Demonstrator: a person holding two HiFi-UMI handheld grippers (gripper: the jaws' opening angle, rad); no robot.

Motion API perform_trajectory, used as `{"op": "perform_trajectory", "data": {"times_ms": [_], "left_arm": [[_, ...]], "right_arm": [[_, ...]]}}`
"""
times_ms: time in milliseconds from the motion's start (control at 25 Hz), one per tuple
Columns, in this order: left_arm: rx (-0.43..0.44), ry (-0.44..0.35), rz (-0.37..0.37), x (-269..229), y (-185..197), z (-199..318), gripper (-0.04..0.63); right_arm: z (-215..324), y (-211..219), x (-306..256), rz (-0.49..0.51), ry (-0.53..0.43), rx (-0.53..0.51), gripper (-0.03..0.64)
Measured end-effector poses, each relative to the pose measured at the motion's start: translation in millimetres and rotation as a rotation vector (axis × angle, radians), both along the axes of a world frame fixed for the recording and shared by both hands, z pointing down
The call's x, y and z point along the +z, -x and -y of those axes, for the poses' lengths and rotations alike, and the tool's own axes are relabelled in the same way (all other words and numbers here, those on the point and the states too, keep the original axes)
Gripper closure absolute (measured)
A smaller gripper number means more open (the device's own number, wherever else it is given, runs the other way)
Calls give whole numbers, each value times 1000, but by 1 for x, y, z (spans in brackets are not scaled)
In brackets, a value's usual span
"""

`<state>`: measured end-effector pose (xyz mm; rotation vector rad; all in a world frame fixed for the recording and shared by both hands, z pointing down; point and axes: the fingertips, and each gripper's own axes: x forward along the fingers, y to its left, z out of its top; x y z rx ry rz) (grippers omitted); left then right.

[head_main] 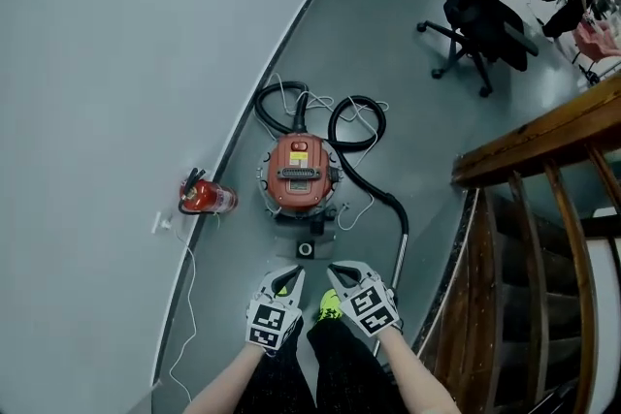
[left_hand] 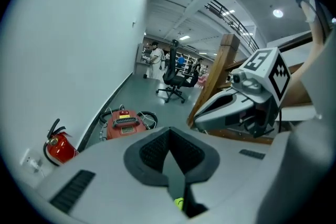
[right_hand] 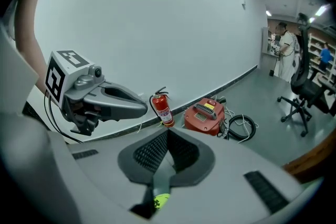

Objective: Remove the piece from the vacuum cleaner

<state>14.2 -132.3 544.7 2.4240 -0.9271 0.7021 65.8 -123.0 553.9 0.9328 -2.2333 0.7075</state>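
Left gripper (head_main: 292,275) and right gripper (head_main: 335,271) are both closed on nothing, apart from the vacuum cleaner (head_main: 299,174).

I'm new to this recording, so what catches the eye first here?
The red vacuum cleaner sits on the grey floor by the wall, its black hose looped beyond it. A red fire extinguisher stands at the wall left of it. The left tool and right tool are shut and empty.

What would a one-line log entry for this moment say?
left tool: shut, empty | right tool: shut, empty | vacuum cleaner: on floor ahead, neither tool touching it | fire extinguisher: by wall
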Motion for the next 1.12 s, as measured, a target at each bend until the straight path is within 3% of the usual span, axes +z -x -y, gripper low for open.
{"op": "perform_trajectory", "data": {"times_ms": [160, 360, 680, 840, 1120], "left_arm": [[30, 18, 8, -30, -2, -14, 586], [-10, 27, -2, -57, 3, -14, 586], [-48, -21, -14, -109, -2, -30, 586], [-81, -29, -70, -130, -7, -34, 586], [-80, -38, -85, -149, -14, -48, 586]], "right_arm": [[-9, 4, -36, 33, 10, -8, 603], [-12, 2, -72, 57, -13, -7, 603], [-26, -10, -114, 97, -79, -4, 603], [-32, -15, -124, 122, -99, -9, 602], [-45, -22, -132, 127, -112, -19, 603]]}}
